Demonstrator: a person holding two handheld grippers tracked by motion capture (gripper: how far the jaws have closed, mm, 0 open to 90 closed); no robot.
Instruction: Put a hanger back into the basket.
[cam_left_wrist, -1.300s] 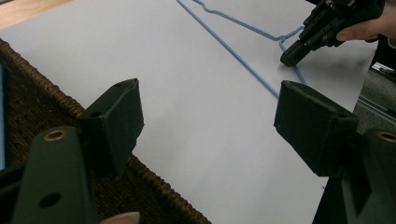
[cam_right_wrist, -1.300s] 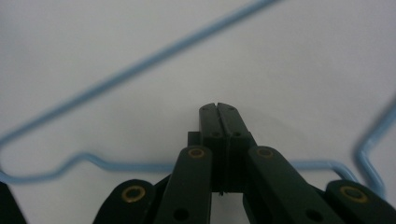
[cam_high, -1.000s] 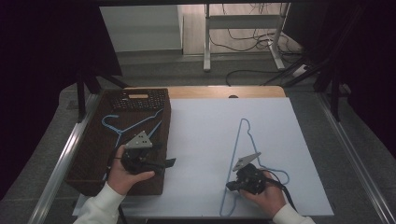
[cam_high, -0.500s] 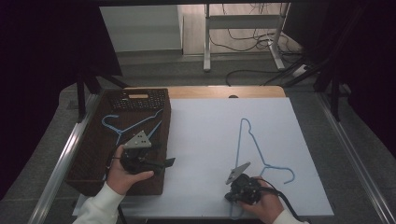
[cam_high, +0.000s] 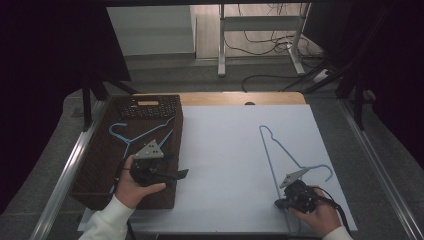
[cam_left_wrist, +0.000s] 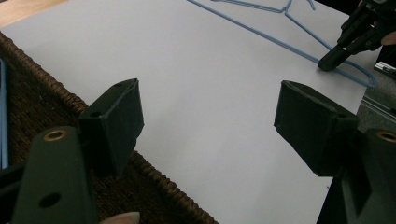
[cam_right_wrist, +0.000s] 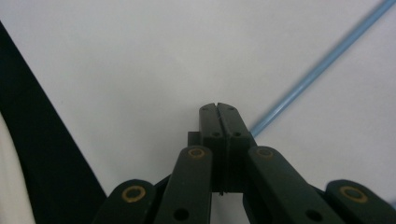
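While the big white sheet (cam_high: 225, 165) covers the desk (cam_high: 240, 98), one brown basket (cam_high: 100, 165) sits at its left. There are two blue hangers: one hanger (cam_high: 272, 150) lies on the sheet, one basket hanger (cam_high: 131, 136) lies in the basket. The left hand-held gripper (cam_left_wrist: 208, 121) is wide open over the basket edge, holding nothing. The right hand-held gripper (cam_right_wrist: 218, 112) is closed tight, its tips right beside the hanger's wire.

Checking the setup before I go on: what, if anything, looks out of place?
Nothing stands out. One blue wire hanger lies flat on the white sheet; another blue wire hanger rests in the brown woven tray.
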